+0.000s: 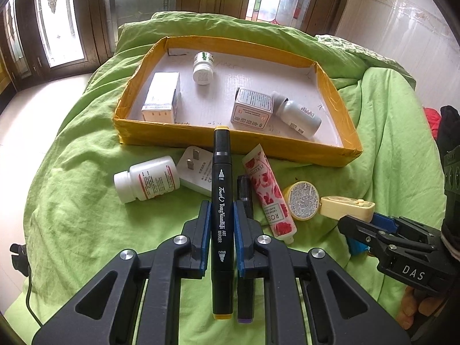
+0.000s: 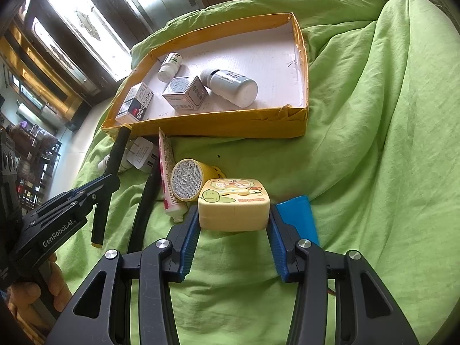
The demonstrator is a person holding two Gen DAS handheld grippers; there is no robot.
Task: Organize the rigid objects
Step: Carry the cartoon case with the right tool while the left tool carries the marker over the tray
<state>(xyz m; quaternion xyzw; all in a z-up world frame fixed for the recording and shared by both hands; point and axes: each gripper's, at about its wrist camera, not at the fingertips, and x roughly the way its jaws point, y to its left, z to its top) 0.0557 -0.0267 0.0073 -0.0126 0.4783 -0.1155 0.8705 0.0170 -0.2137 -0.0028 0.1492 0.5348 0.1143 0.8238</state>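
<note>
My left gripper (image 1: 220, 215) pinched the marker (image 1: 220, 201); my right gripper (image 2: 233, 224) clamped the case (image 2: 234, 210). Risk: marker pivoting, clipping the tray (image 1: 235, 143) near wall.

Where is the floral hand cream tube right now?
In the left wrist view the floral hand cream tube lies on the green bedding just in front of the yellow tray, between a black marker and a round yellow tin.

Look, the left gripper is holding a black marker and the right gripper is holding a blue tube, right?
Not quite. The left gripper does hold the black marker, but the right gripper is closed on the pale yellow case with cartoon pictures, not the blue tube. The tube lies on the green blanket beside that gripper. The right wrist view shows it.
</note>
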